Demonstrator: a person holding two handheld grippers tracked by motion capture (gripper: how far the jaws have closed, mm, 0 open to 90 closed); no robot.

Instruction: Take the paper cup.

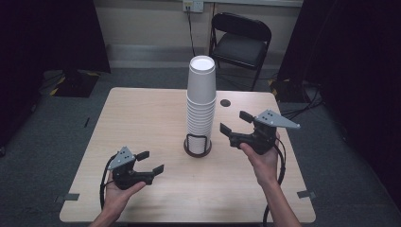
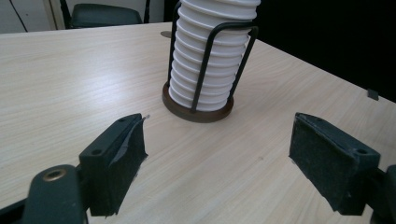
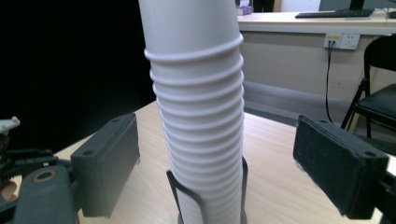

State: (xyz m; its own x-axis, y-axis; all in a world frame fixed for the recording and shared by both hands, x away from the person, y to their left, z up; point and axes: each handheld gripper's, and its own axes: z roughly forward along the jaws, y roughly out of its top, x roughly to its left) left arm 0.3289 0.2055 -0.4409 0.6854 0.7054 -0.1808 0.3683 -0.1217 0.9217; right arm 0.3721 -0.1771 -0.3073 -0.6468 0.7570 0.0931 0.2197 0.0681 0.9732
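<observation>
Here, a tall stack of white cups (image 1: 201, 101) is standing upright in a dark wire holder (image 1: 197, 144) at the middle of a wooden table (image 1: 142, 123). The right gripper (image 1: 235, 123) is hovering just beside the stack, jaws wide apart. The left gripper (image 1: 150, 161) is hanging nearer the person, jaws also apart, holding nothing.

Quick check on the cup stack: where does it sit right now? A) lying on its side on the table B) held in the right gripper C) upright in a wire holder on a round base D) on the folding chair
C: the stack of white cups stands upright inside the black wire holder on its round base, and both the left gripper and the right gripper are open and apart from it.
</observation>
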